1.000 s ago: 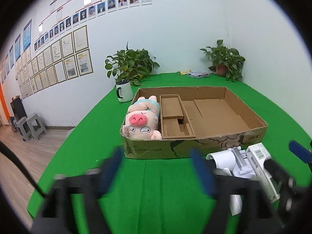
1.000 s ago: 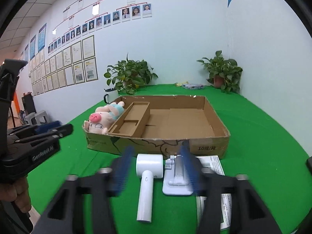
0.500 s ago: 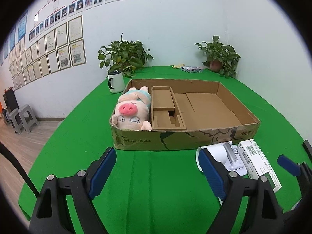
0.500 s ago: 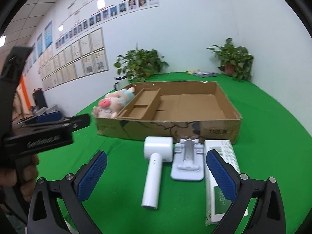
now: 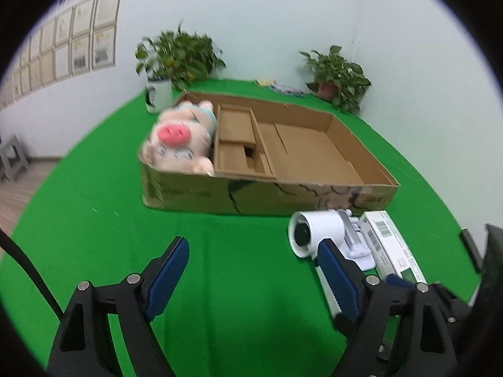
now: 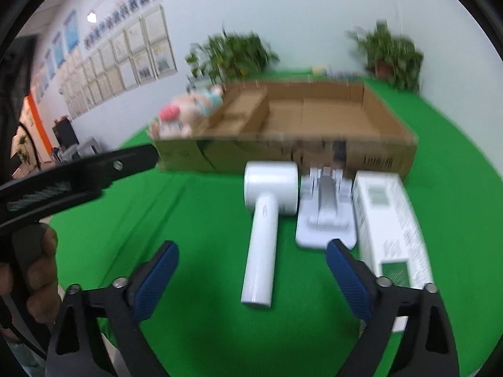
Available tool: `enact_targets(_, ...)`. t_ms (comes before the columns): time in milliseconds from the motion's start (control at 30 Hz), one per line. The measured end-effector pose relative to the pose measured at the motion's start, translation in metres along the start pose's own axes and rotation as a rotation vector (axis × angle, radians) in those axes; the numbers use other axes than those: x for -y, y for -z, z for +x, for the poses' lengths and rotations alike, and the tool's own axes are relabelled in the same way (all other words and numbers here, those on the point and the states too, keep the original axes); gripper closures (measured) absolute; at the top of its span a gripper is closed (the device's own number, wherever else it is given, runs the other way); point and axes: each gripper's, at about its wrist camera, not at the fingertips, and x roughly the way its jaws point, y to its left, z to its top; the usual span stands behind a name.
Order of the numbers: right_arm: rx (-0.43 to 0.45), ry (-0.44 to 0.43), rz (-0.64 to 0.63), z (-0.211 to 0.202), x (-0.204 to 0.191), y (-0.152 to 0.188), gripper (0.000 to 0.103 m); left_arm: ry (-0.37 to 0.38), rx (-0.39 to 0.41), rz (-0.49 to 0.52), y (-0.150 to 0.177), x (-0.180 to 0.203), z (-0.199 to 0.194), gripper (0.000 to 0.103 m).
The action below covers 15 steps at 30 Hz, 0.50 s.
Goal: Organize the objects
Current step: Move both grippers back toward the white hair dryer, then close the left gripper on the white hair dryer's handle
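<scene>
Both fingers of right gripper (image 6: 251,270) straddle white handheld device (image 6: 262,238), apart.

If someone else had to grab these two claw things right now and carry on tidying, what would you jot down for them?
Left claw: open, holding nothing, above bare green cloth in front of the box.
Right claw: open, holding nothing, hovering by the handle end of the white dryer.
Done: the plush pig lies in the box's left end, beside a cardboard insert. The rest of the box is bare.
Left: three things lie side by side on the cloth in front of the box: the dryer, a white stand, a white carton.
Likely next: close the right claw on the dryer handle, probably to box it.
</scene>
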Motion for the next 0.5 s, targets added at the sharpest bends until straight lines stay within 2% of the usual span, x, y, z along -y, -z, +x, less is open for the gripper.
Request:
enact_targets(33, -0.033, -0.001, 0.009, 0.009, 0.0, 0.001, 0.028, 0.017, -0.015, -0.01, 0.001, -0.001, 0.004, 0.02)
enact_targets(67, -0.052, 0.003, 0.01, 0.015, 0.0, 0.002, 0.031, 0.037, -0.032, -0.023, 0.003, -0.003, 0.009, 0.02)
enact_targets(133, -0.087, 0.035, 0.005, 0.028, -0.001, 0.005, 0.051, 0.067, -0.058, -0.038, 0.006, -0.005, 0.016, 0.025)
enact_targets(167, -0.1, 0.049, 0.004, 0.033, -0.001, 0.006, 0.058, 0.085, -0.077, -0.041, 0.008, -0.004, 0.019, 0.028)
enact_targets(200, -0.117, 0.063, 0.004, 0.038, -0.001, 0.007, 0.073, 0.104, -0.095, -0.045, 0.009, -0.005, 0.022, 0.033)
enact_targets(233, -0.134, 0.068, 0.009, 0.042, 0.0, 0.008, 0.079, 0.131, -0.113, -0.055, 0.01, -0.006, 0.025, 0.034)
enact_targets(400, -0.146, 0.06, -0.005, 0.036, -0.008, 0.022, 0.08, 0.298, -0.208, -0.113, 0.026, -0.007, 0.031, 0.034)
enact_targets(500, -0.174, -0.033, 0.021, 0.019, -0.019, 0.04, 0.078, 0.433, -0.292, -0.146, 0.04, -0.002, 0.035, 0.034)
